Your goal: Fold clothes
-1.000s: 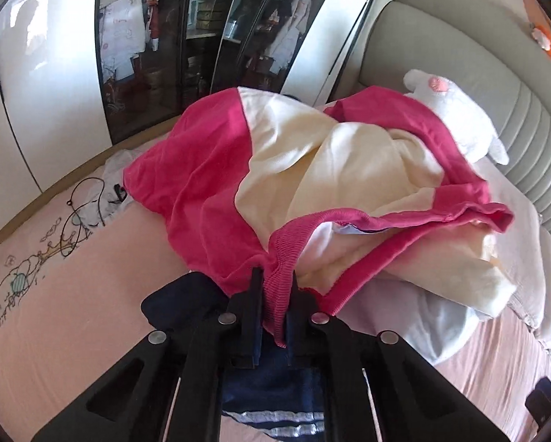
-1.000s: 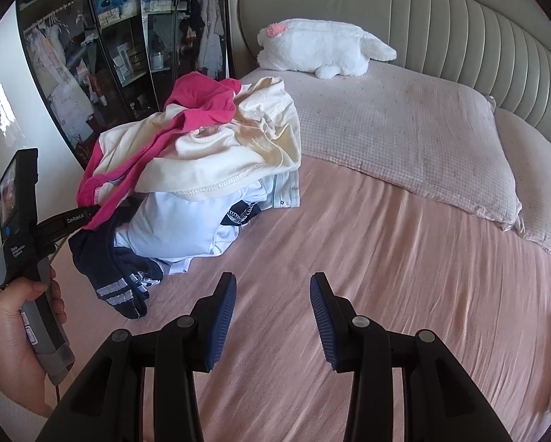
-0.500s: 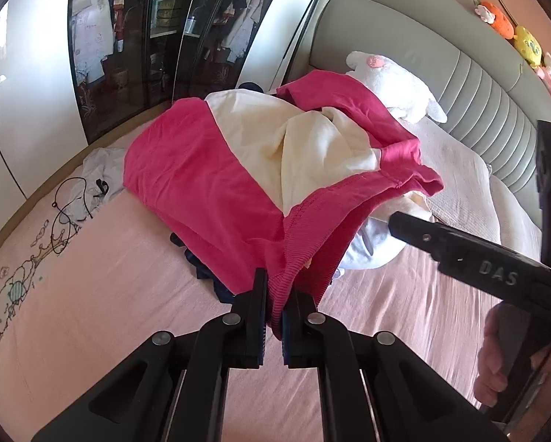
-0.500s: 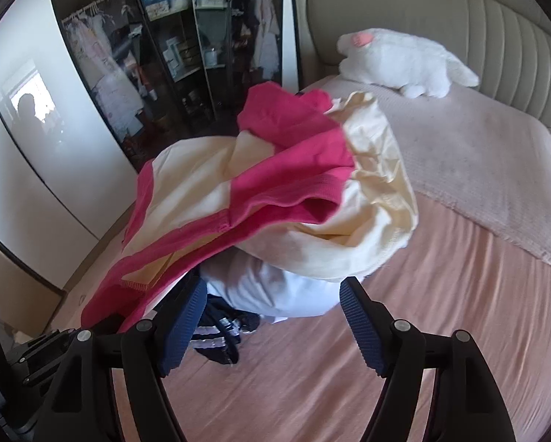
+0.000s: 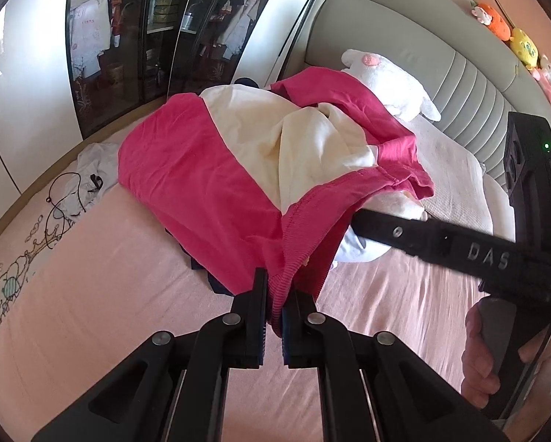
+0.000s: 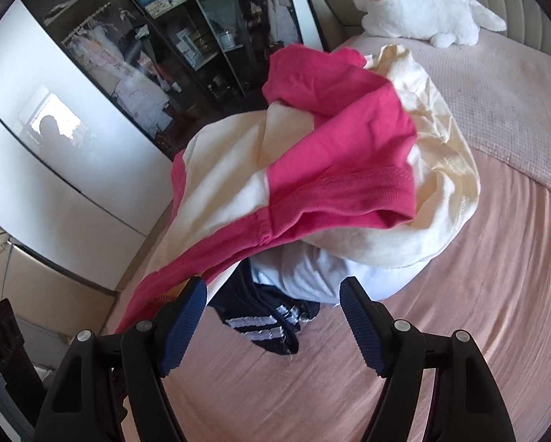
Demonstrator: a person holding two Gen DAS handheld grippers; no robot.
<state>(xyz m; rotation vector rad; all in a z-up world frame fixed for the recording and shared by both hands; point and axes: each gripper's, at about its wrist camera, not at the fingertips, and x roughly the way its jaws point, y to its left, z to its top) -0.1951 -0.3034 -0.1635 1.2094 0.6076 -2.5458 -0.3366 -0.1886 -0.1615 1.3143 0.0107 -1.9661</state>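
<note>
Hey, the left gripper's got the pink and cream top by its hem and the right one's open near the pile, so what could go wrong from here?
1. The left gripper pinches only the ribbed hem of the pink and cream top; a hard pull may slip it free.
2. The top drapes over the white garment and the navy striped garment; lifting may drag them along.
3. The open right gripper sits at the pile and may grab the wrong layer.

a white plush toy [image 6: 428, 7] lies at one o'clock on a pale quilted pillow [image 6: 511, 110] against the grey padded headboard [image 5: 441, 73]. dark glass wardrobe doors [image 6: 172, 48] stand at eleven o'clock beside the pink bedsheet [image 6: 478, 294].
</note>
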